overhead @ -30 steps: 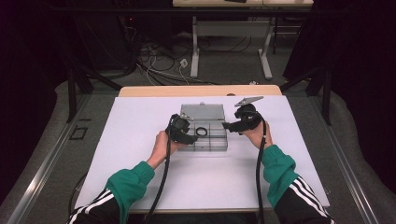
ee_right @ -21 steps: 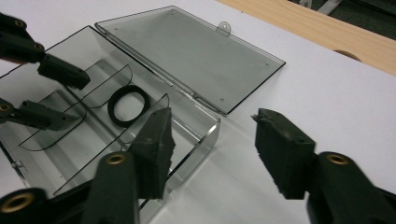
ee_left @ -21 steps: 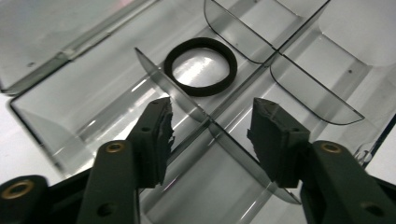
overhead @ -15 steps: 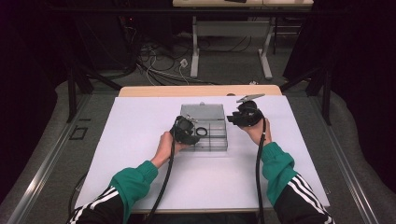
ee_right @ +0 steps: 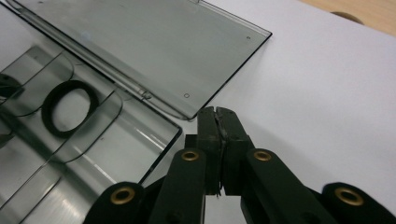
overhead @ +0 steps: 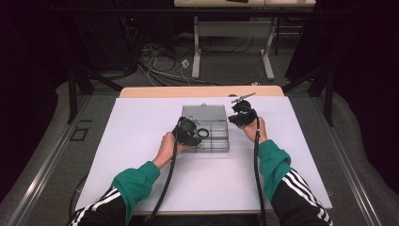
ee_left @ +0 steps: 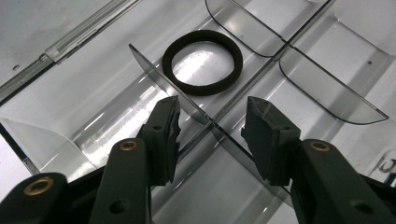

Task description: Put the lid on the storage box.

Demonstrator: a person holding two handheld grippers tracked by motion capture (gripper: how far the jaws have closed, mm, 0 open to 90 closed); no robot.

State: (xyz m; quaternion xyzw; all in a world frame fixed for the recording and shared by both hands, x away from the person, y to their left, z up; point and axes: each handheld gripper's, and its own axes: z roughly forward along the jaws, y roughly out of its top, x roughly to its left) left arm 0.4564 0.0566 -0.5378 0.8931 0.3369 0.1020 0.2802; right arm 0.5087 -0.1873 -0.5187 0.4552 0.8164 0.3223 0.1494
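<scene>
A clear plastic compartment box [overhead: 217,147] lies on the white table with its lid [overhead: 205,112] folded open at the back. A black ring [overhead: 199,134] lies in one compartment [ee_left: 203,89] [ee_right: 47,114]. My left gripper [overhead: 194,133] [ee_left: 212,123] hovers over the box's left side. Its jaws have just been closing and stand open astride a thin divider wall [ee_left: 154,70], pads clear of it, with the ring just beyond the tips. My right gripper [overhead: 239,117] [ee_right: 217,122] has just closed. It is shut, nothing visible between its pads, tips at the lid's [ee_right: 154,46] near corner.
The white table top [overhead: 141,155] stretches wide on both sides of the box. A wooden strip [overhead: 155,92] borders its far edge. Green-sleeved forearms [overhead: 136,181] and the gripper cables [overhead: 256,165] cross the near half. Cables and desk legs lie on the floor behind.
The right gripper has shifted a little left toward the box's right side and sunk slightly. The left gripper has barely moved over the box.
</scene>
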